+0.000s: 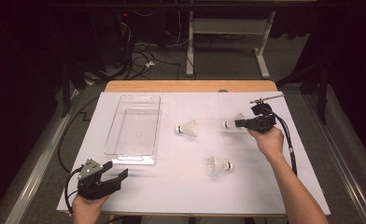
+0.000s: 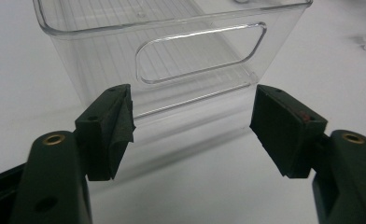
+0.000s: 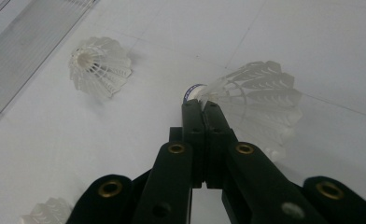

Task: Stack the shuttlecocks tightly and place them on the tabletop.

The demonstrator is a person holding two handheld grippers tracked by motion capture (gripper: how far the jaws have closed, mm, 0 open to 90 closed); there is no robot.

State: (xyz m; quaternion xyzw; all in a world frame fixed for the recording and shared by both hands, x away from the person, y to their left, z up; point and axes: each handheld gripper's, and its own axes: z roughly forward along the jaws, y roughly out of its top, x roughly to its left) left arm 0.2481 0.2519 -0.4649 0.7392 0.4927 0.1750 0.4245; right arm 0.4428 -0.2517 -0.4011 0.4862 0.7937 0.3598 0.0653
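— How much room was there around the right gripper (image 1: 237, 123)?

— Plenty: it sat toward the far right of the white table sheet (image 1: 195, 186), jaws closed tight on the feather skirt of a white feathered shuttlecock with a cork tip (image 3: 260, 95) (whether it was lifted could not be told). Two more white shuttlecocks (image 1: 187, 128) (image 1: 219, 165) lay well apart.

— And the left gripper (image 1: 118, 171)?

— Jaws wide apart, empty, near the front edge, facing the handle end of the clear ribbed plastic bin (image 2: 172, 51), its far end cut off in the left gripper view.
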